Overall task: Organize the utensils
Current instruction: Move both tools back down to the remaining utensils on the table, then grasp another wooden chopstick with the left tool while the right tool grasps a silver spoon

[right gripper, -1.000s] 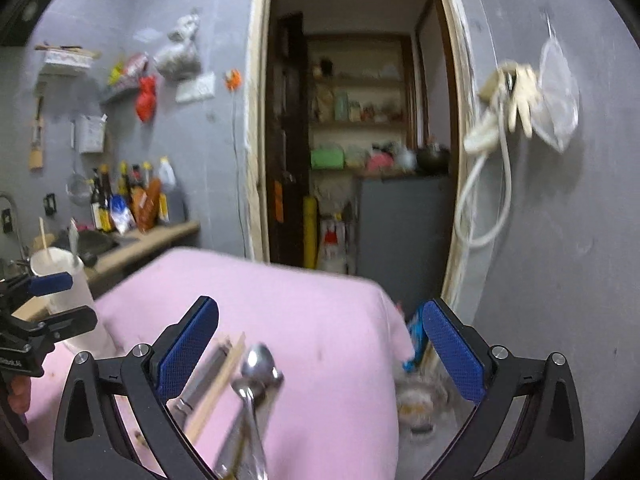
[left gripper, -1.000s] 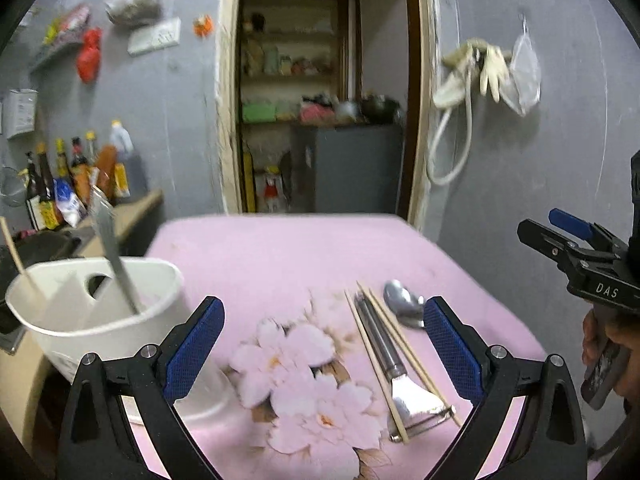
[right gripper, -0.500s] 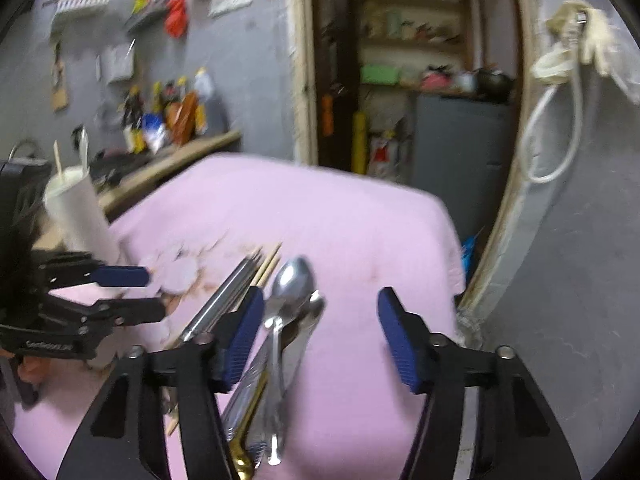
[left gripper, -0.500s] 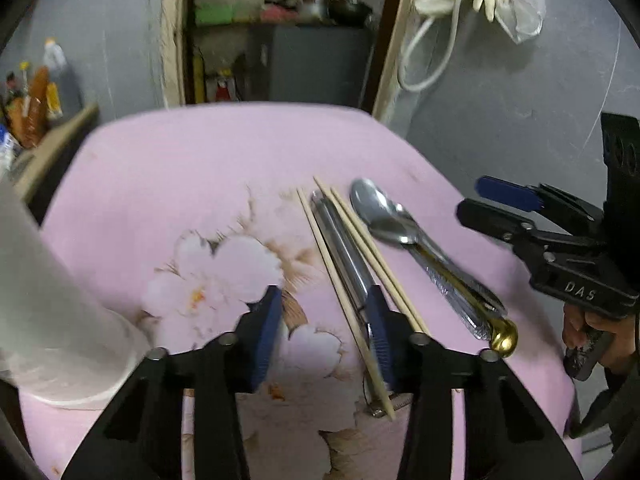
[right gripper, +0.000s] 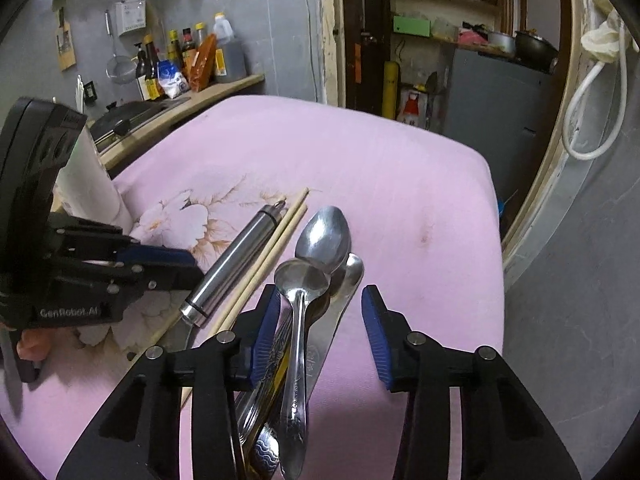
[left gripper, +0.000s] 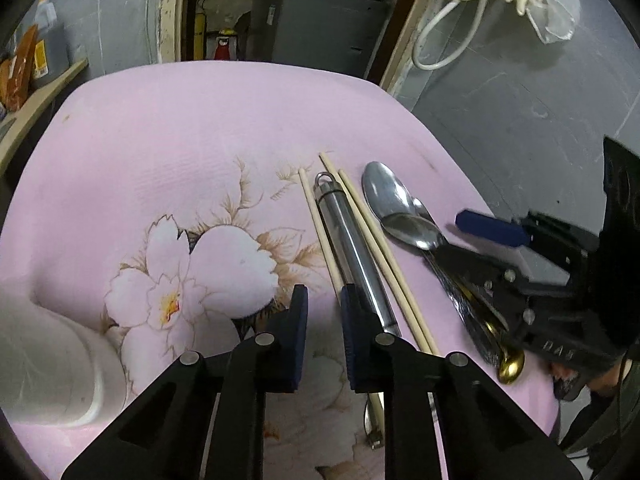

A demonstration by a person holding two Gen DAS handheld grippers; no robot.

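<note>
A steel peeler (left gripper: pixel 352 240) lies between wooden chopsticks (left gripper: pixel 384 256) on the pink flowered cloth (left gripper: pixel 200 128). Right of them is a bundle of several spoons (left gripper: pixel 400 216). My left gripper (left gripper: pixel 324 308) hovers low over the cloth with its jaws closing to a narrow gap. The leftmost chopstick (left gripper: pixel 320 224) runs under its right fingertip, and only cloth shows in the gap. My right gripper (right gripper: pixel 320 300) straddles the spoon handles (right gripper: pixel 300 320), its jaws closing. Its left pad (right gripper: pixel 266 320) is against them; the right pad (right gripper: pixel 374 324) stands apart.
A white utensil holder (left gripper: pixel 60 360) stands at the table's left. Beyond it is a counter with bottles (right gripper: pixel 188 60). A doorway with a grey cabinet (left gripper: pixel 320 28) is at the back. A grey wall (left gripper: pixel 540 120) with a hose and gloves runs close along the right edge.
Both grippers have tipped downward and sunk toward the utensils. Their jaws went from wide open to narrow. The white holder slid to the left edge of the left wrist view.
</note>
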